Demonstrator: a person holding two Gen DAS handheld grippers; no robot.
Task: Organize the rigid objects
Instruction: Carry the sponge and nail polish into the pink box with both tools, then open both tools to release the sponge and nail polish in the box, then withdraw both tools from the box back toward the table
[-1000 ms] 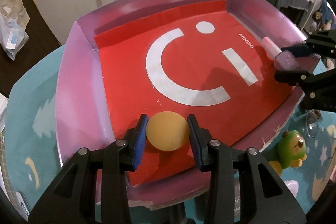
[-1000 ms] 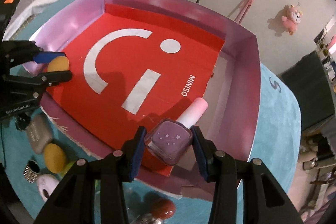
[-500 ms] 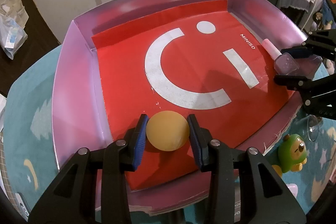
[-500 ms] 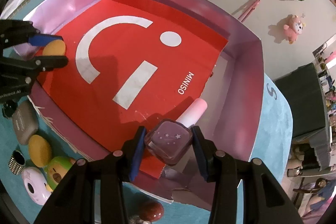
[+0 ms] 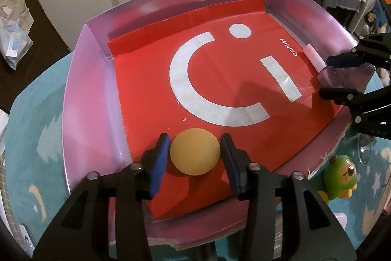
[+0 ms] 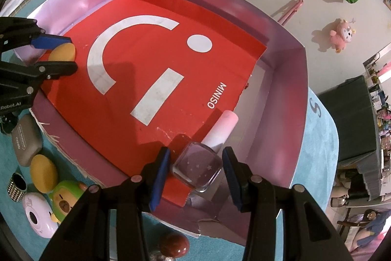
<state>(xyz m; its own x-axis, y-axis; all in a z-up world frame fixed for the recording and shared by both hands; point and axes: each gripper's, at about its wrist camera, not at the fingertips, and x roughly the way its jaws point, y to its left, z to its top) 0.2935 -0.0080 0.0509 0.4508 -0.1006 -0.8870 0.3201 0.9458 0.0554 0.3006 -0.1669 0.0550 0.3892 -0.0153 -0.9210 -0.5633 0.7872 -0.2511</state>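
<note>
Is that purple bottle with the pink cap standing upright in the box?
No, the purple bottle with the pink cap lies on its side on the red liner.

Surface: table covered with a teal cloth (image 6: 325,163), pale star and moon shapes printed on it.

Large shallow tray (image 5: 80,99) with pinkish-purple walls sits on the cloth, taking up most of the middle.

Loose items on the cloth beside the tray's near edge, clustered close:
- grey case (image 6: 25,141), touching or just beside the tray wall
- yellow oval piece (image 6: 44,173), next to the case
- green toy figure (image 6: 64,197)
- pale purple toy camera (image 6: 38,220), beside the figure
- studded ring (image 6: 16,187)
- red-brown stone (image 6: 174,245)

Clear glass item (image 5: 365,146) beyond the green figure; kind unclear.
</note>
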